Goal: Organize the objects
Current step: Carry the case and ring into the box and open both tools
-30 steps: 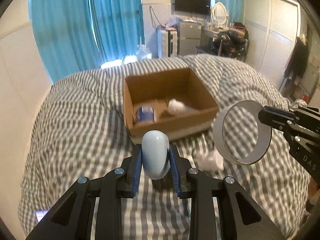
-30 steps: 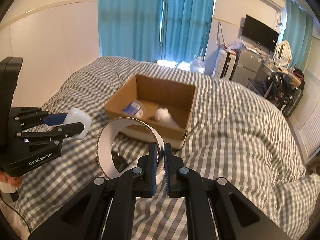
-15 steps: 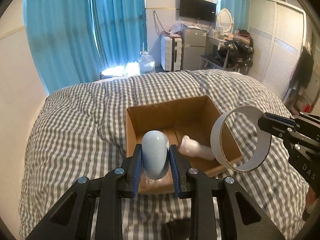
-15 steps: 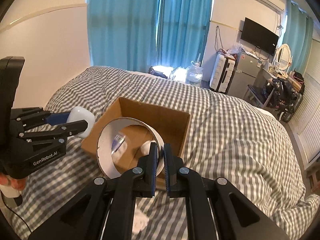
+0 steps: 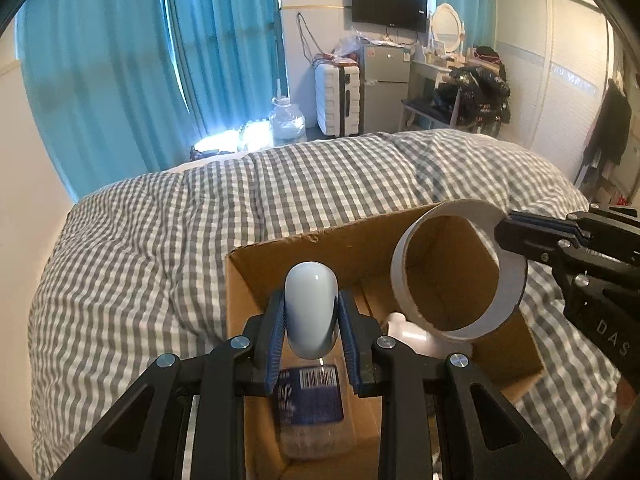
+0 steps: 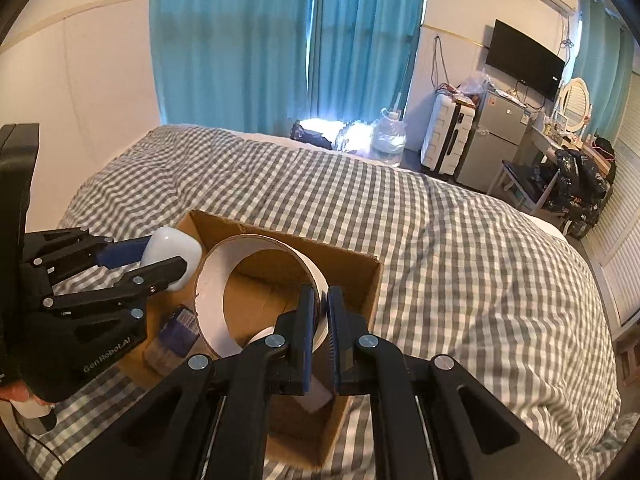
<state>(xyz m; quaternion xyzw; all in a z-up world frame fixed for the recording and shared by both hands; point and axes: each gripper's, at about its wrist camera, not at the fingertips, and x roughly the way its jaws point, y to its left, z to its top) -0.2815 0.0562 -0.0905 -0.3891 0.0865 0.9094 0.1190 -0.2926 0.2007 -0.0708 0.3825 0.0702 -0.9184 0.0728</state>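
My left gripper (image 5: 311, 332) is shut on a pale blue oval case (image 5: 311, 312) and holds it above the left part of an open cardboard box (image 5: 280, 256). My right gripper (image 6: 323, 320) is shut on the wall of a wide white cardboard ring (image 6: 224, 276), held above the same box (image 6: 360, 280). The ring (image 5: 404, 268) and the right gripper (image 5: 516, 236) show at the right of the left wrist view. The left gripper (image 6: 176, 260) with the case (image 6: 172, 248) shows at the left of the right wrist view. Inside the box lie a blue-labelled bottle (image 5: 308, 404) and a white object (image 5: 416, 336).
The box sits on a bed with a grey checked duvet (image 5: 160, 240). Teal curtains (image 6: 280, 40), a white suitcase (image 6: 444, 136), a small fridge (image 6: 496, 136) and a cluttered desk stand beyond the bed's far end. A wall runs along the left.
Both grippers have moved forward with their loads, from in front of the box to above it. The box now lies right below the fingers.
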